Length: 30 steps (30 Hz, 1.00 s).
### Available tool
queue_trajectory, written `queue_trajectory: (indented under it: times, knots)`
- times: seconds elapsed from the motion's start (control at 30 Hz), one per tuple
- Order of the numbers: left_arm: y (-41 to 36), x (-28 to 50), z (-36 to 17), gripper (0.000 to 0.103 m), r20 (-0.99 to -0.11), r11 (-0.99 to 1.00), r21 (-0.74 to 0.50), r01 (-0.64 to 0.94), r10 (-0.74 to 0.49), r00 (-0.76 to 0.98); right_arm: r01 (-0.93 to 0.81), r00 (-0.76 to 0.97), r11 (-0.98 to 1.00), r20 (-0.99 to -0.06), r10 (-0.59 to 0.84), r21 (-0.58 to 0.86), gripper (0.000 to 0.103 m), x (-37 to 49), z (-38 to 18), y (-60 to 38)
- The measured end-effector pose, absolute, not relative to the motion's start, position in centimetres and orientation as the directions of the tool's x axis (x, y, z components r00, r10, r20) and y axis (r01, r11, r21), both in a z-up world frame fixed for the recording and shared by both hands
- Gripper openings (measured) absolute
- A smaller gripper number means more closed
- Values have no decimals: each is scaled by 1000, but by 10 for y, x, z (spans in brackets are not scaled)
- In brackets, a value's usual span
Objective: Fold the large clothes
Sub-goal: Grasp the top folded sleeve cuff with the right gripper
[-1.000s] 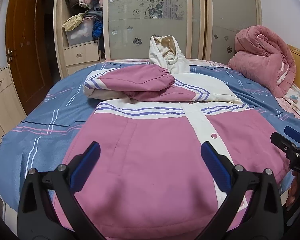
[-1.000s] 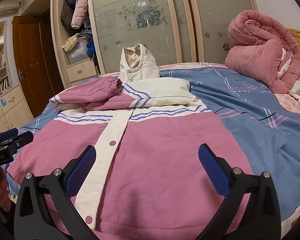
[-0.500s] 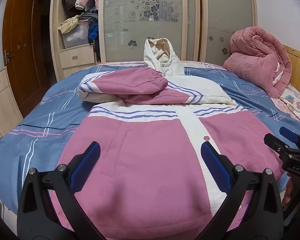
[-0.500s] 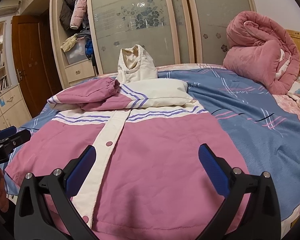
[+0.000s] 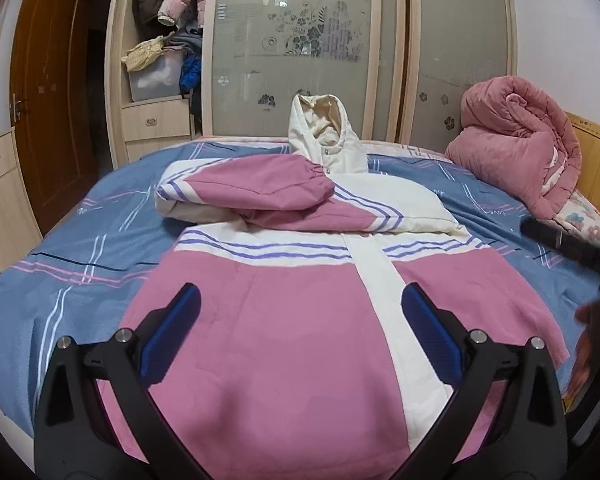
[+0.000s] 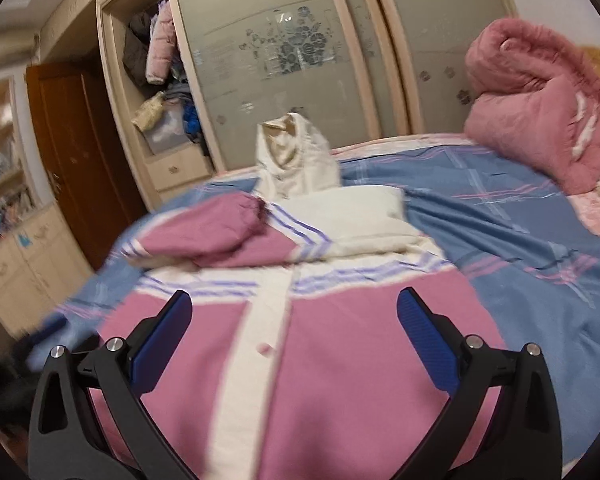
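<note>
A pink and cream padded jacket point(image 5: 284, 320) lies front-up on the bed point(image 5: 80, 248), its hem at the near edge and its cream hood point(image 5: 323, 140) standing up toward the far edge, in front of the wardrobe doors point(image 5: 300, 40). Both sleeves are folded across the chest, the pink sleeve point(image 5: 260, 184) on top, its cuff ending just beside the hood. The cream snap placket runs down the middle of the body.

The left gripper point(image 5: 300, 320) hangs over the lower left half of the jacket with its blue-padded fingers spread wide, and nothing is between them. The right gripper point(image 6: 296, 320) is likewise wide open and empty, above the lower part of the body with the placket lying between its fingers; its view is blurred. From the left view, the right gripper's dark body shows blurred at the jacket's right side.

A rolled pink quilt point(image 5: 519, 140) sits at the far right corner of the bed, well apart from the jacket.
</note>
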State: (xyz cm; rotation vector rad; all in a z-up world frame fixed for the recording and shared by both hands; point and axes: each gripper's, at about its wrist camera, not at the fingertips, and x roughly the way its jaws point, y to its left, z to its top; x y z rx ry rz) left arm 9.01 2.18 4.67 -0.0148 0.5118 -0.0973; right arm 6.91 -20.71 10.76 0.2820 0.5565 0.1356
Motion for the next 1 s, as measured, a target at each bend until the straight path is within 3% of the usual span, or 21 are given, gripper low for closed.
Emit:
queue_trajectory:
  times: [0.23,0.43,0.67,0.8,1.0]
  knots:
    - [39,94,49,101,-491,995,-77,61,-91,866,-124,738,881,-551,390,457,102,159,123,-192]
    - [50,100,46,101,-491,996,-80,24,-61,869,-78,662,847,-609,438,525,95,227,96,-165]
    - [71,114,45,101,-499,991,-131,26,-89,862,-26,600,805,-634,487,593,70,291,58,-145]
    - [85,118,45,101,-493,980,-194,37,-130,860,6,586,792,-644,491,610,66,319,40,-139]
    - [92,119,48,101,-484,982,-187,26,-115,868,68,581,759,-645,497,647,61,355,17,-138]
